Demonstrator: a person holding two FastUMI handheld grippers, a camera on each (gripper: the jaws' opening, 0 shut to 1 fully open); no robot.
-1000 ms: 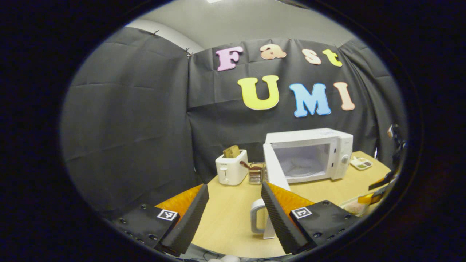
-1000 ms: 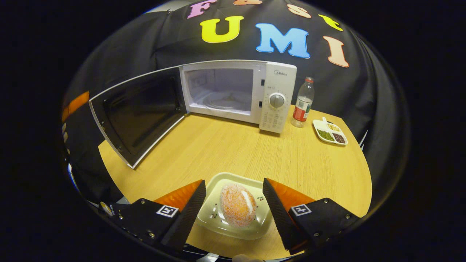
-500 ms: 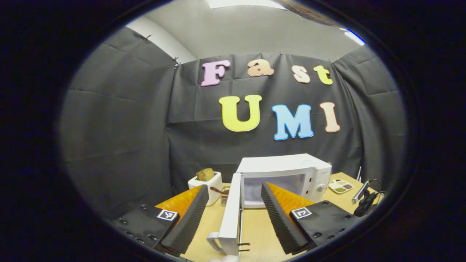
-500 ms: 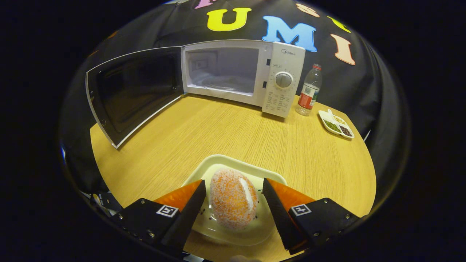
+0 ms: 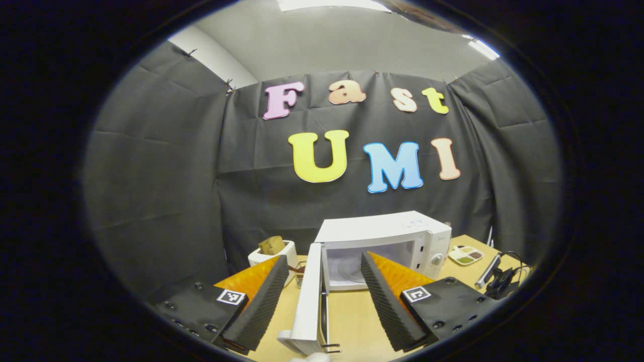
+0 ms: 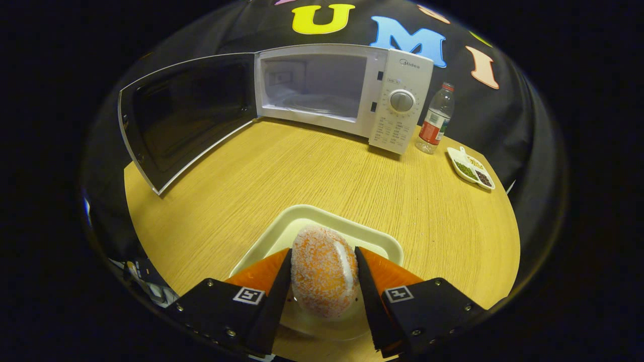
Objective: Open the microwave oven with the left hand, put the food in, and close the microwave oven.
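Gripping a sugar-crusted orange bun [image 6: 324, 271], the right gripper [image 6: 322, 281] presses one finger against each flank of the food, which sits on a pale square plate [image 6: 375, 240] near the front edge of a round wooden table [image 6: 322, 176]. The bun is egg-shaped, its long axis running away from the camera along the line of the fingers, its far end pointing toward the microwave oven [image 6: 347, 93] at the back of the table. The oven's door [image 6: 186, 118] is swung wide to the left, its dark inner face turned toward the plate, and the lit cavity stands open well beyond the food. A plastic bottle [image 6: 436, 119] stands just beside the oven's control panel, with a small divided dish [image 6: 472, 168] of beans near it.

Seen from the left gripper view, the left gripper [image 5: 322, 296] is spread wide and holds nothing; the open door's edge [image 5: 309, 301] shows between its fingers, though whether either finger touches it cannot be told. A white toaster [image 5: 266, 254] with bread stands to the oven's left.
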